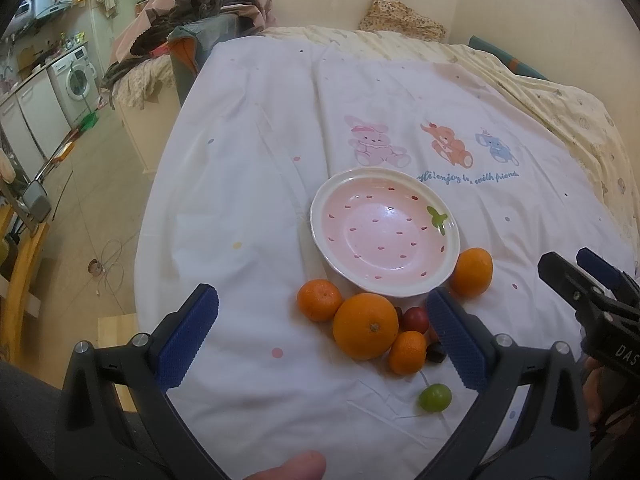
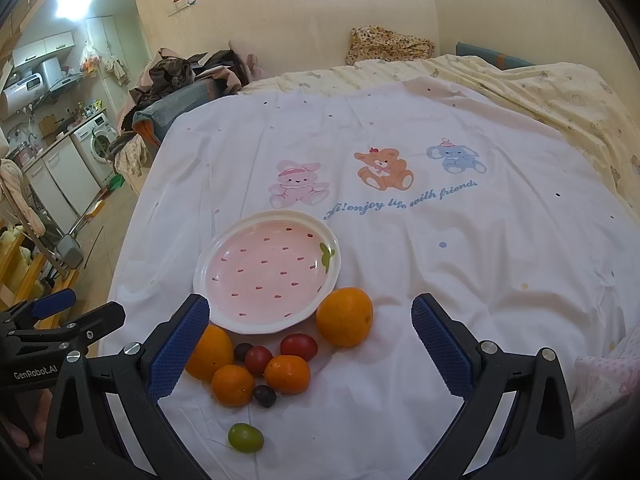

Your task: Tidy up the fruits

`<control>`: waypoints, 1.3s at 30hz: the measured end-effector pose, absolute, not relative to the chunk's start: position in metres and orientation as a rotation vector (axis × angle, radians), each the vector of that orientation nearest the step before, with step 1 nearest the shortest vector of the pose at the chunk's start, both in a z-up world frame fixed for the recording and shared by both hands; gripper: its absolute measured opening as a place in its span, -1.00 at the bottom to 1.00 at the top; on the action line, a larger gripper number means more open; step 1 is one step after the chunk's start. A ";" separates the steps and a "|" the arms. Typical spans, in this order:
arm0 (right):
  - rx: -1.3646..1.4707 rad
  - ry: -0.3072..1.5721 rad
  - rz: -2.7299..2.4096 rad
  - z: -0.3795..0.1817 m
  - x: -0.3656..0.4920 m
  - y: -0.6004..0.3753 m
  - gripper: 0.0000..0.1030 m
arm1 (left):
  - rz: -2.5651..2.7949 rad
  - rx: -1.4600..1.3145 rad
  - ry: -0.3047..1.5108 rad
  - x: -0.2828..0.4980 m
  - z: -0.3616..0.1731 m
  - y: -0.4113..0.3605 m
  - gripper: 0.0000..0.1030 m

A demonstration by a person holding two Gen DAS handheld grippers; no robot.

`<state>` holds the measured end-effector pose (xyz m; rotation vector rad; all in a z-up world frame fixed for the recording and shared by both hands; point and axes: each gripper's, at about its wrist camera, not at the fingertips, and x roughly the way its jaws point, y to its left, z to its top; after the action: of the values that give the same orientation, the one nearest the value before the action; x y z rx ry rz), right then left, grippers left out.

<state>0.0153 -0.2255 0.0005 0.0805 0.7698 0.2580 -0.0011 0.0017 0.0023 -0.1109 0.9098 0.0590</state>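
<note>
Both grippers, left gripper and right gripper, were held above the sheet with jaws wide apart, nothing gripped. The fruits were clustered at the plate's six o'clock, presumably for loading; the plate was empty.

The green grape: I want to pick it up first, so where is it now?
In both views the green grape lies alone on the white sheet, nearest the cameras, apart from the fruit cluster, just beyond a dark grape.
</note>
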 end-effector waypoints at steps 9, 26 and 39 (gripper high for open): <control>0.080 0.773 0.259 0.001 0.015 -0.226 1.00 | 0.062 -0.106 0.910 0.000 0.003 0.001 0.99; 0.081 0.784 0.262 -0.004 0.015 -0.225 1.00 | 0.067 -0.114 0.904 0.000 0.001 0.003 0.99; 0.077 0.786 0.261 -0.005 0.015 -0.224 1.00 | 0.069 -0.118 0.903 -0.001 0.003 0.004 0.99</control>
<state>0.0146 -0.2244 -0.0050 0.0765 0.7864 0.2612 -0.0011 0.0042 0.0028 -0.1176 0.9026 0.0688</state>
